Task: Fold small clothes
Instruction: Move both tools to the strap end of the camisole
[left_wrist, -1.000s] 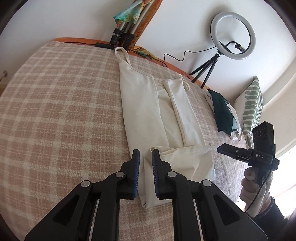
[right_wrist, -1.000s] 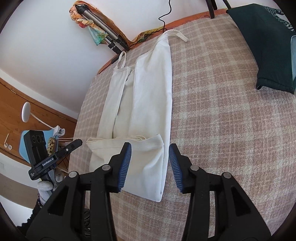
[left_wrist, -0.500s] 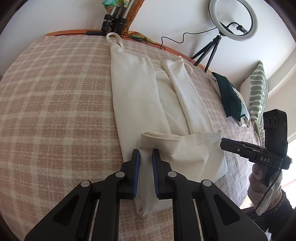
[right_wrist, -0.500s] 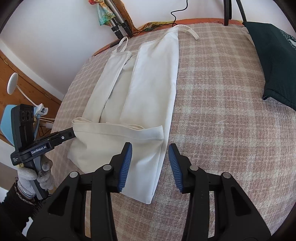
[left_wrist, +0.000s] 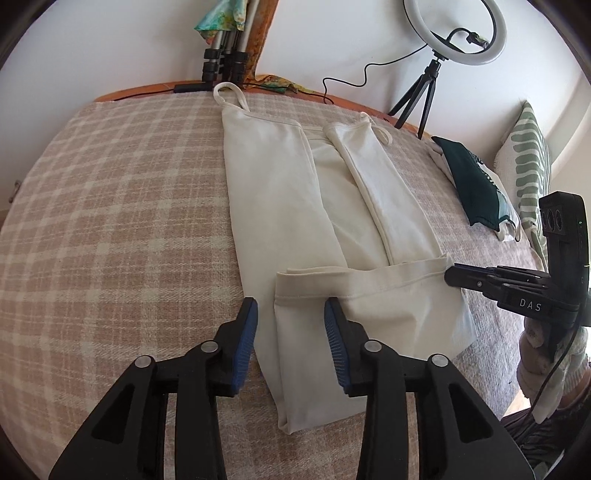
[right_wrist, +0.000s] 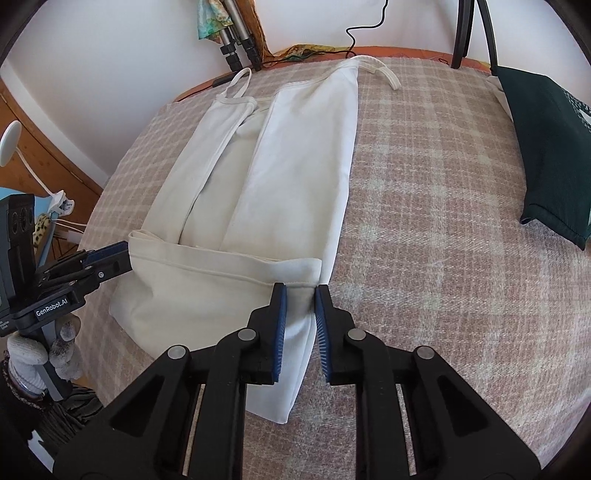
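A cream strappy garment (left_wrist: 295, 199) lies lengthwise on the checked bedspread (left_wrist: 110, 221), its sides folded inward and its near hem folded up over itself. It also shows in the right wrist view (right_wrist: 295, 177). My left gripper (left_wrist: 291, 310) is open, its jaws on either side of the left corner of the folded-up hem (left_wrist: 362, 280). My right gripper (right_wrist: 298, 295) is narrowed on the right corner of that hem (right_wrist: 229, 269), with fabric between the pads. The right gripper appears in the left wrist view (left_wrist: 454, 275), and the left gripper in the right wrist view (right_wrist: 122, 254).
A folded dark green garment (left_wrist: 476, 184) lies on the bed to the right, also in the right wrist view (right_wrist: 550, 147). A striped pillow (left_wrist: 528, 155), a ring light on a tripod (left_wrist: 454, 33) and tripod legs (left_wrist: 225, 62) stand at the far edge.
Both grippers moved forward, carrying the hem farther up the garment. The left gripper, shut before, has opened. The right gripper, open before, has narrowed onto the hem corner.
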